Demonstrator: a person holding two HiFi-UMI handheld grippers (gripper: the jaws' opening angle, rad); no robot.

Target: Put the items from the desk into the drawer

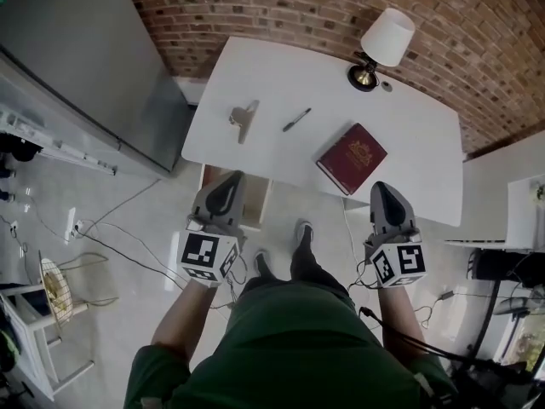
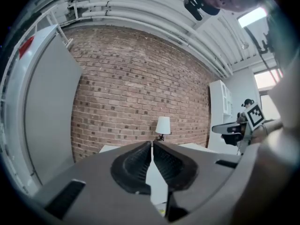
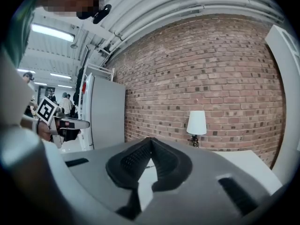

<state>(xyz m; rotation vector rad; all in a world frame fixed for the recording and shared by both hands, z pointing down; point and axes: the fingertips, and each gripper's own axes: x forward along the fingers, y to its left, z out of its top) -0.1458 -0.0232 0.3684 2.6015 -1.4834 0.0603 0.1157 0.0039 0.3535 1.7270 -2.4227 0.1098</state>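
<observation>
On the white desk point(image 1: 255, 66) lie a grey clip-like tool point(image 1: 243, 119), a dark pen point(image 1: 296, 119) and a dark red book point(image 1: 351, 158). Below the desk's left front edge a drawer point(image 1: 255, 196) shows; I cannot tell how far it is open. My left gripper point(image 1: 228, 180) is held in front of the desk over that drawer, jaws shut and empty point(image 2: 152, 144). To the right, my right gripper point(image 1: 383, 187) hangs just off the desk's front edge near the book, also shut and empty point(image 3: 150, 140).
A lamp point(image 1: 381, 46) with a white shade stands at the desk's back right against the brick wall point(image 1: 298, 7). A grey cabinet point(image 1: 77, 66) stands to the left. Cables point(image 1: 119, 250) lie across the floor. The person's feet point(image 1: 302, 233) stand before the desk.
</observation>
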